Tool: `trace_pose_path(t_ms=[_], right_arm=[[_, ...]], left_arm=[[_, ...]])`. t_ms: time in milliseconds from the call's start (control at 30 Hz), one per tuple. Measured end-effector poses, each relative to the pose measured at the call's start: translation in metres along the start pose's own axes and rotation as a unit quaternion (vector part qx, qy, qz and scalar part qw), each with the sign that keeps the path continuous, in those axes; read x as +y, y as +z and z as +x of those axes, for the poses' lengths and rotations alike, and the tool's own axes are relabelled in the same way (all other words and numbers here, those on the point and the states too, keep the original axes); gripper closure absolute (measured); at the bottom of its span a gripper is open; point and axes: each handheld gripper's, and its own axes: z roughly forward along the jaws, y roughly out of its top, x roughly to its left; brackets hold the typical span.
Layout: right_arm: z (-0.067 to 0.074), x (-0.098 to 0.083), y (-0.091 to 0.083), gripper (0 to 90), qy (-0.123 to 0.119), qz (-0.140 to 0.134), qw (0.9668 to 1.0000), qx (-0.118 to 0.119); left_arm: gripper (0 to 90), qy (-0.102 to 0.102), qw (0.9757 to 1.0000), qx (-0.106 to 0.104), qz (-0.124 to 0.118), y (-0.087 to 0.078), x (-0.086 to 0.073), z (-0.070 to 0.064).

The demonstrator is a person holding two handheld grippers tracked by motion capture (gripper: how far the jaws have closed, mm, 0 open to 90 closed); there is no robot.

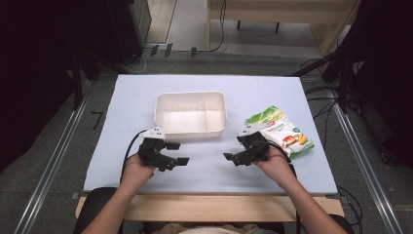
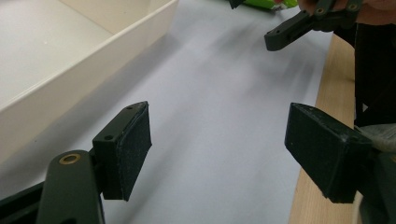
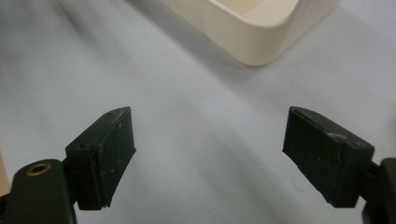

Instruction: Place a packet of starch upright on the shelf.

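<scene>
A white rectangular bin [image 1: 191, 114] stands empty in the middle of the pale blue table top [image 1: 146, 97]. To its right lies a green and white snack bag [image 1: 282, 131]. My left gripper [image 1: 178, 153] is held low near the front edge, left of centre, open, with nothing between its pads [image 2: 133, 149]. The bin's wall [image 2: 84, 79] runs past it on the left in the left gripper view. My right gripper [image 1: 234, 148] is open beside the bag, pointing left, pads [image 3: 109, 151] wide apart over bare table. The bin's corner [image 3: 261, 44] lies ahead of it.
A wooden strip [image 1: 214, 207] borders the table's front edge. Metal rails [image 1: 48, 165] run along both sides on the floor. Cables and dark stands sit beyond the far edge. In the left gripper view the right gripper's jaw tip [image 2: 299, 30] shows at the top.
</scene>
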Motion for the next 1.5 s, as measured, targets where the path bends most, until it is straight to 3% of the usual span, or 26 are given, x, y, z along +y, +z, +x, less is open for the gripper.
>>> trace_pose_path(t_ms=[800,1300,1500], right_arm=[[-0.004,-0.002,-0.002,16.9,0.002,0.003,1.0000,0.006],[-0.007,0.000,-0.009,26.1,0.002,-0.008,0.9999,0.007],[-0.008,0.000,-0.010,29.7,0.002,-0.007,0.9998,0.017]], left_arm=[[23.4,0.001,1.0000,-0.003,0.000,0.002,0.002,-0.001],[23.4,0.002,1.0000,-0.003,0.003,0.002,0.001,-0.001],[23.4,0.002,1.0000,-0.003,0.005,0.002,0.001,-0.001]])
